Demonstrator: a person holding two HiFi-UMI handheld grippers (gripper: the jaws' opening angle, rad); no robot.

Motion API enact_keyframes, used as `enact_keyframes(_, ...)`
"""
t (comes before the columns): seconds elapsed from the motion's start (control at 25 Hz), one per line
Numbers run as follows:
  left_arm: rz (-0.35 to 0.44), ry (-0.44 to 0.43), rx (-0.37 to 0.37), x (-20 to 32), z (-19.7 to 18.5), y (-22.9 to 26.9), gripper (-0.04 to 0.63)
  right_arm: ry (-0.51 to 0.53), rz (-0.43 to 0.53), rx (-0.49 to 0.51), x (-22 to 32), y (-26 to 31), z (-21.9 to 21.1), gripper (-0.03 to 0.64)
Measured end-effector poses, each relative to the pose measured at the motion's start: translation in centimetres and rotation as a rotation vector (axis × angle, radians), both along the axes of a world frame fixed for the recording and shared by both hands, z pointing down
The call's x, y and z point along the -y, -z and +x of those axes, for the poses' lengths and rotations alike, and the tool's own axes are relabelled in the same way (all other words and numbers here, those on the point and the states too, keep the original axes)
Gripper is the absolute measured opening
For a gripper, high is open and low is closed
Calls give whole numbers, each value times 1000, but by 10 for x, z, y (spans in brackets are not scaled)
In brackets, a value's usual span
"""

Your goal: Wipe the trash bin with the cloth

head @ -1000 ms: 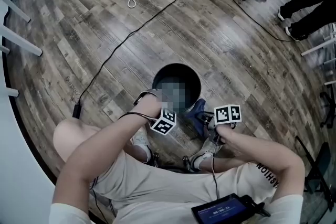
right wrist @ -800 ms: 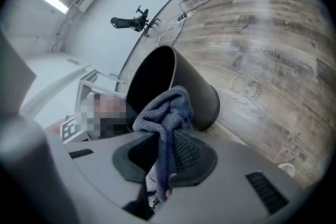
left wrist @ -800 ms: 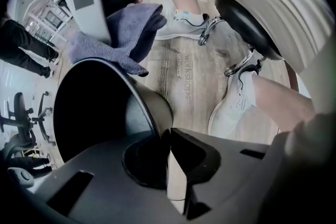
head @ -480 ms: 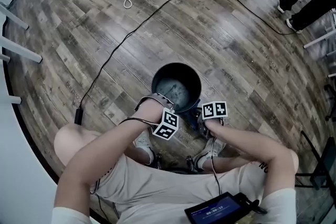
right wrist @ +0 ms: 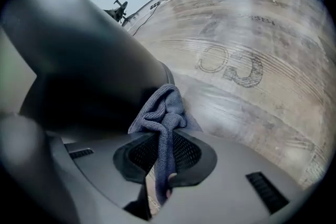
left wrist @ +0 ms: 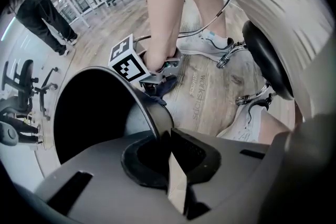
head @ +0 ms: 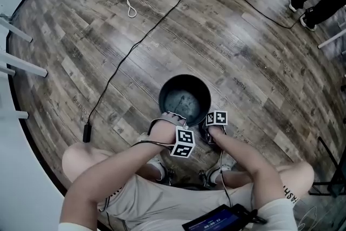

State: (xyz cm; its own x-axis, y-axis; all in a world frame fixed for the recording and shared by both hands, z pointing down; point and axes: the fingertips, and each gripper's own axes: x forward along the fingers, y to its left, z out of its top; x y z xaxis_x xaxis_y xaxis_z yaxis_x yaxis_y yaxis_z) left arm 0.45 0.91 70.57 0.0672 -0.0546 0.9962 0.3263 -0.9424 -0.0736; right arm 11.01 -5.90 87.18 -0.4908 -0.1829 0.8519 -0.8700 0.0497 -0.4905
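Bin (head: 184, 99) stands upright on the wood floor (head: 108, 35), at the lower middle of the head view. The left gripper (left wrist: 169, 136) has just been closing its jaws. They clamp the near rim between them, so the bin is steadied. The right gripper (right wrist: 167, 136) pinches the cloth (right wrist: 164, 107) tight, and the cloth lies against the outer wall, low on the near right side. I judge the wiping is only at its start: no part of the wall looks different yet, so the way round the outside and the inside remain. The left hand (head: 162, 128) and the right hand (head: 218, 136) reach steeply down, close together, grippers pointing away from the body.
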Motion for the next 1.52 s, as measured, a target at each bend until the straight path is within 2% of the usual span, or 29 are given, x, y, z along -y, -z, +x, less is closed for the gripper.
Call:
enact_keyframes(0.12, 4, -6, -5, -4, 1, -3, 32, 6, -24, 0, -6, 1, 2, 54)
enact_keyframes(0.2, -13, -6, -14, -9, 2, -6, 41, 51, -26, 4, -9, 15, 3, 54)
enact_keyframes(0.28, -39, -13, -9, -9, -3, -7, 126, 89, -13, 1, -7, 35, 9, 54)
enact_keyframes(0.4, -33, -76, 19, -3, -18, -3, 183, 94, -2, 30, -10, 78, 17, 54)
enact_keyframes(0.56, 35, -199, 79, 9, -43, -3, 184, 94, 9, 110, -28, 152, 13, 54)
enact_keyframes(0.68, 98, -247, 110, 15, -49, -10, 172, 79, 18, 185, -43, 200, 2, 54)
enact_keyframes(0.72, 116, -255, 112, 16, -49, -10, 110, 70, 24, 207, -46, 210, -3, 54)
enact_keyframes(0.76, 122, -258, 114, 16, -48, -10, 75, 60, 31, 226, -46, 219, -9, 54)
enact_keyframes(0.84, 113, -267, 114, 12, -46, -10, 64, 38, 45, 256, -42, 226, -21, 54)
enact_keyframes(0.96, 106, -275, 88, 3, -35, -8, 38, 9, 52, 249, -32, 219, -25, 54)
enact_keyframes(1.08, 93, -230, 44, 0, -24, -6, 37, 35, 70, 232, -23, 196, -20, 54)
enact_keyframes(1.32, 66, -182, 35, -4, -17, -7, 37, 103, 51, 174, -21, 115, -15, 54)
enact_keyframes(1.52, 62, -130, 24, -4, -12, -7, 37, 51, 1, 139, -20, 39, -17, 54)
